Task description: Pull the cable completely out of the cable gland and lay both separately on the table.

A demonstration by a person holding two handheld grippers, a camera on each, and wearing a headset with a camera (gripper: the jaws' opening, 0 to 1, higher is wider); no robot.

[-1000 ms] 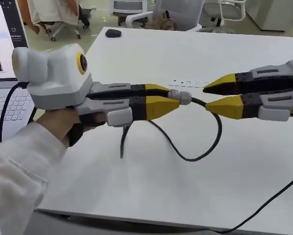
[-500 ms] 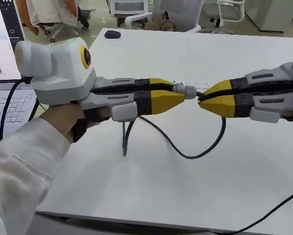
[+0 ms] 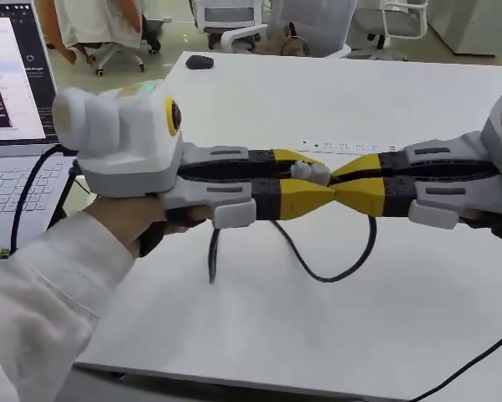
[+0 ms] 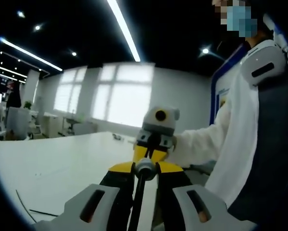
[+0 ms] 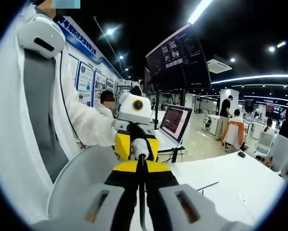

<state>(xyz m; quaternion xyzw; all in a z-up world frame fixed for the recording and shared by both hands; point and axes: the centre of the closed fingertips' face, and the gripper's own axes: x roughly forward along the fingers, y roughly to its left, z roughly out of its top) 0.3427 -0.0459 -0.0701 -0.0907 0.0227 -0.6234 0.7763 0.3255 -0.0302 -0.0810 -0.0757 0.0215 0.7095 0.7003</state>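
Observation:
In the head view my left gripper [image 3: 315, 177] comes in from the left, shut on a grey cable gland [image 3: 309, 172] held above the white table [image 3: 401, 318]. My right gripper [image 3: 338, 180] meets it tip to tip from the right, shut on the black cable [image 3: 343, 270] just beside the gland. The cable loops down under both grippers, and its other end hangs below the left gripper. In the left gripper view the gland [image 4: 146, 166] sits between my yellow jaws. In the right gripper view the cable [image 5: 141, 192] runs between my shut jaws to the gland [image 5: 140, 147].
An open laptop [image 3: 7, 126] stands at the table's left edge. A black mouse [image 3: 199, 61] lies at the far edge. A second thin black cable [image 3: 477, 356] crosses the front right corner. Office chairs stand beyond the table.
My right gripper was open and apart from the gland. It has moved left up to the gland and shut on the cable. Both grippers sit slightly higher in the picture.

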